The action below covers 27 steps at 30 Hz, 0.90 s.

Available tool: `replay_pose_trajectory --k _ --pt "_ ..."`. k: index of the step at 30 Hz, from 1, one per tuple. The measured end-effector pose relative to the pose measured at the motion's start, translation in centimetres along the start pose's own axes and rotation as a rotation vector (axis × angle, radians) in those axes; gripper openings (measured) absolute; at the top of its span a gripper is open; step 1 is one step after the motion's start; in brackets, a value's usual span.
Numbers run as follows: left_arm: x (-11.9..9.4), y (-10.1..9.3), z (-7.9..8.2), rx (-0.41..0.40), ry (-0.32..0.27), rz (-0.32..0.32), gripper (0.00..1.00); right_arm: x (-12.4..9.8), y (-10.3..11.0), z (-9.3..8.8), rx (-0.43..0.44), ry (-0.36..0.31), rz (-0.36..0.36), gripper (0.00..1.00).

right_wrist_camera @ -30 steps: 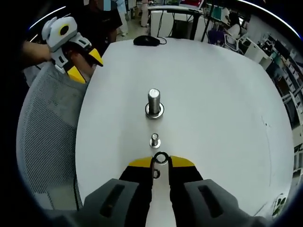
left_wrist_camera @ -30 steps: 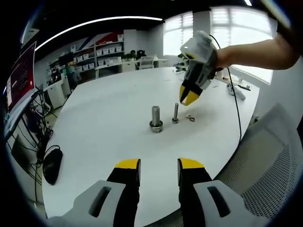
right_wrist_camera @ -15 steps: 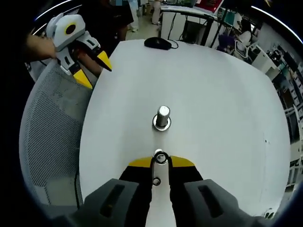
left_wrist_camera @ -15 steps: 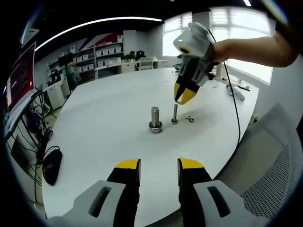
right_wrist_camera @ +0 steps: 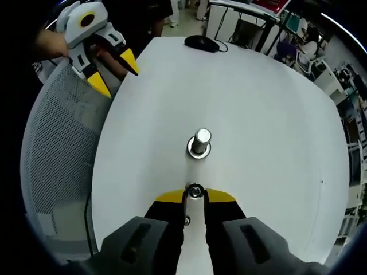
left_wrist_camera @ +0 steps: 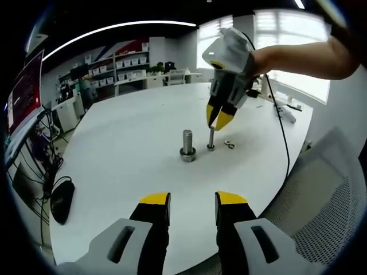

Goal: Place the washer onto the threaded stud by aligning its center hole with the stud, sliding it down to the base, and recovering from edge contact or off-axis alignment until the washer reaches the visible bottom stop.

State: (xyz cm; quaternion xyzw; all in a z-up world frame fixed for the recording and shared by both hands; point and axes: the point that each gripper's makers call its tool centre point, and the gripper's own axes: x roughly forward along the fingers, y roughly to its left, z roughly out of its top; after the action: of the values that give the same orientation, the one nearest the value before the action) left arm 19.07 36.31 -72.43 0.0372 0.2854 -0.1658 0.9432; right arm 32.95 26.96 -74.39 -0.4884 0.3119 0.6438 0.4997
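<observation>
A thin threaded stud (left_wrist_camera: 211,139) stands upright on the white table (left_wrist_camera: 126,143), beside a thicker bolt (left_wrist_camera: 187,144) with a collar at its base. My right gripper (left_wrist_camera: 218,121) hangs just above the thin stud, tips pointing down. In the right gripper view this gripper (right_wrist_camera: 195,198) is shut on a small steel washer (right_wrist_camera: 195,191) held flat at its tips. The stud's top appears right under the ring. The thick bolt (right_wrist_camera: 200,143) stands just beyond. My left gripper (left_wrist_camera: 192,200) is open and holds nothing, low at the near table edge.
Two loose washers (left_wrist_camera: 230,143) lie on the table right of the stud. A black mouse (right_wrist_camera: 205,43) lies at the table's far edge. A grey mesh chair (right_wrist_camera: 57,160) stands by the table, under the open left gripper (right_wrist_camera: 109,71). A cable (left_wrist_camera: 284,137) trails from the right gripper.
My right gripper has carried the washer leftward and down, from beside the loose washers to directly over the thin stud. The left gripper has stayed where it was.
</observation>
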Motion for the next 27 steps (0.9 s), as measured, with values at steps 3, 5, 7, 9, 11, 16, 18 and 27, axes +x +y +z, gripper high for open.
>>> replay_pose_trajectory --k 3,5,7,9,11,16,18,27 --pt "0.0 0.0 0.0 0.000 0.001 -0.001 0.29 0.5 0.1 -0.3 -0.007 0.019 0.011 0.13" --pt "0.0 0.0 0.0 0.001 0.001 -0.001 0.29 0.8 0.1 -0.5 -0.013 0.031 0.016 0.13" --pt "0.0 0.0 0.0 -0.001 -0.002 0.000 0.29 1.3 0.0 -0.7 -0.007 0.037 0.018 0.13" --pt "0.0 0.0 0.1 -0.002 -0.003 0.001 0.29 1.8 -0.1 -0.9 -0.004 0.040 0.019 0.13" --pt "0.0 0.1 0.1 -0.003 -0.003 0.002 0.29 2.3 -0.2 -1.1 0.003 0.049 0.020 0.13" --pt "0.0 0.2 0.0 -0.006 -0.002 0.006 0.29 3.2 0.0 -1.4 0.002 0.066 0.029 0.13" --pt "0.0 0.2 0.0 -0.005 -0.002 0.008 0.29 3.6 -0.1 -1.5 0.001 0.071 0.020 0.13" --pt "-0.1 0.4 0.0 -0.018 -0.005 0.019 0.29 4.3 0.1 -1.8 -0.028 0.068 0.026 0.15"
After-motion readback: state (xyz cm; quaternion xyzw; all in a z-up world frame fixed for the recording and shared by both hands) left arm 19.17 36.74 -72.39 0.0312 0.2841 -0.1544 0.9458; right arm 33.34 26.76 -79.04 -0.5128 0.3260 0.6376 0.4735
